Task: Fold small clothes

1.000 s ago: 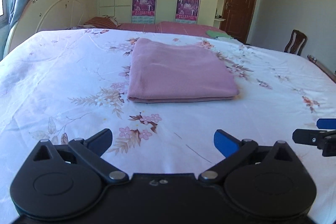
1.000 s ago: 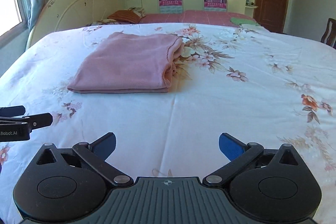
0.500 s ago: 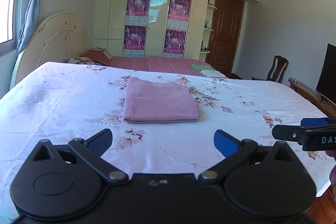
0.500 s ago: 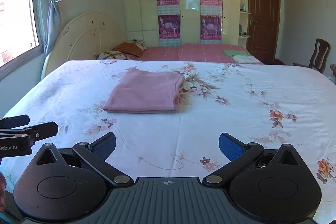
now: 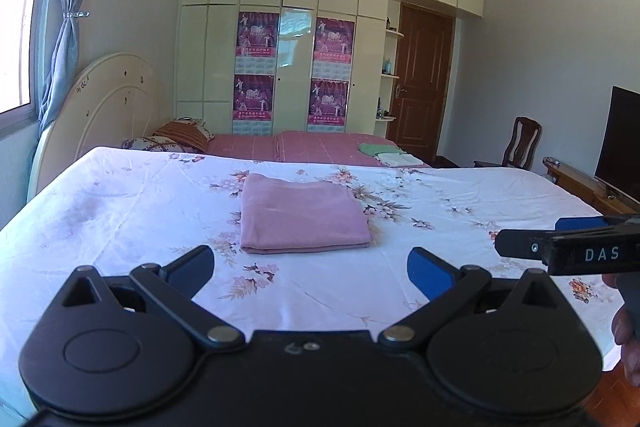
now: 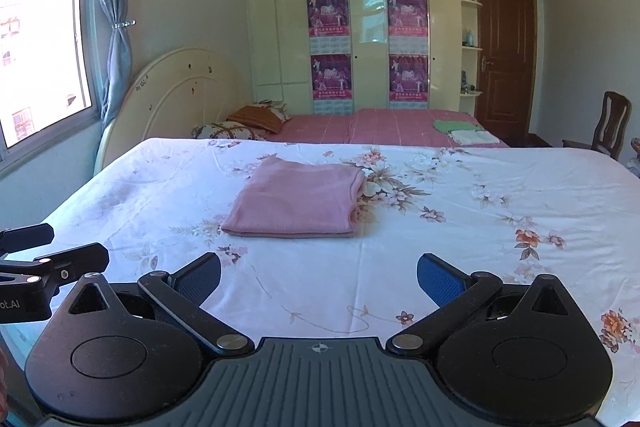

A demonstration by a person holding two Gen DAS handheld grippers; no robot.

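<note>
Both tools (image 5: 310,269) (image 6: 319,277) wide, empty, well short of folded pink garment (image 5: 300,215).

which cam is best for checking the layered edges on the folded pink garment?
Right wrist: the pink garment shows its stacked layers along the right side plus the near fold. Left wrist sees the garment mostly from above, with only the thin near edge visible. Both grippers are open, clear of it.

Black grippers: left gripper (image 5: 311,269), right gripper (image 6: 319,275); blue pads (image 6: 438,283), silver pivot screws.
</note>
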